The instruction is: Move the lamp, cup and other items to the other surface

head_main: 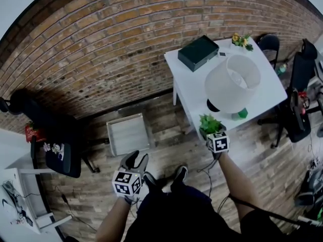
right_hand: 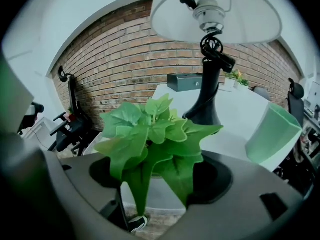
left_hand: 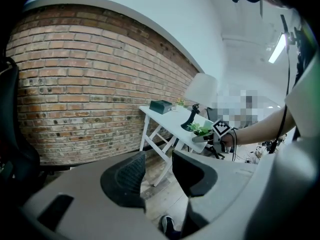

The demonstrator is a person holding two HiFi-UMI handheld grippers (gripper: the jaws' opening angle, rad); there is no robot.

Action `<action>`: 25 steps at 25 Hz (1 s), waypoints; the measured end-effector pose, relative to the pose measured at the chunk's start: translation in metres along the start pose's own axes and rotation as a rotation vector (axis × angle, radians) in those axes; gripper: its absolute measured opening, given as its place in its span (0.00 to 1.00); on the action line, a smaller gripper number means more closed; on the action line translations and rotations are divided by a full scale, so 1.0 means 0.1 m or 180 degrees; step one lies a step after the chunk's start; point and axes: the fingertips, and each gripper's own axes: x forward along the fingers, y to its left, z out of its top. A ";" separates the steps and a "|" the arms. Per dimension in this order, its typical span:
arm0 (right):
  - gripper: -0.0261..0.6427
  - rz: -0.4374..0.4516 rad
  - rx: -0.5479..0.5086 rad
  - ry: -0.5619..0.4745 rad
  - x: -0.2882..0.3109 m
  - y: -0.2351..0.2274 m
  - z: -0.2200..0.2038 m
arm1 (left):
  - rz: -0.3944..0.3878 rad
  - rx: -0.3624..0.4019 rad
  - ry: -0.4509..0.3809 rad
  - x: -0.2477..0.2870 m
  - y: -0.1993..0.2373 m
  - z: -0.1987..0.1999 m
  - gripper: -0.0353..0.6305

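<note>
A white-shaded lamp (head_main: 232, 82) on a black stand, a green cup (head_main: 242, 114) and a small potted plant (head_main: 209, 124) stand on the white table (head_main: 186, 84). The plant sits at the table's near edge. My right gripper (head_main: 212, 134) is around the plant, whose white pot (right_hand: 152, 196) stands between jaws held wide apart. From the right gripper view the lamp (right_hand: 215, 14) towers right behind the plant (right_hand: 155, 134), with the cup (right_hand: 272, 134) to the right. My left gripper (head_main: 136, 161) hangs over the floor, open and empty (left_hand: 159, 169).
A black box (head_main: 198, 52) and a small flower pot (head_main: 241, 40) stand at the table's far end. A shallow white tray (head_main: 127, 133) lies on the wood floor by the brick wall. Black chairs (head_main: 55, 145) stand left and right. Another white surface (head_main: 10, 205) is at far left.
</note>
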 end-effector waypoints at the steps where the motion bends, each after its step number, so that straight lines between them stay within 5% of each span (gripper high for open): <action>1: 0.58 -0.0022 0.0030 -0.0040 -0.02 0.00 0.00 | -0.0015 0.0006 -0.0004 -0.01 0.02 0.00 0.30; 13: 0.61 -0.0428 0.0316 -0.0430 -0.67 0.18 0.04 | -0.0194 0.0138 -0.0053 -0.24 0.29 0.06 0.30; 19: 0.56 -0.0822 0.0574 -0.0970 -1.28 0.30 0.31 | -0.0168 0.0172 -0.0200 -0.49 0.51 0.15 0.29; 25: 0.44 -0.0571 0.0230 -0.1482 -1.68 1.05 1.00 | -0.0164 0.0207 -0.0405 -0.73 0.73 0.34 0.29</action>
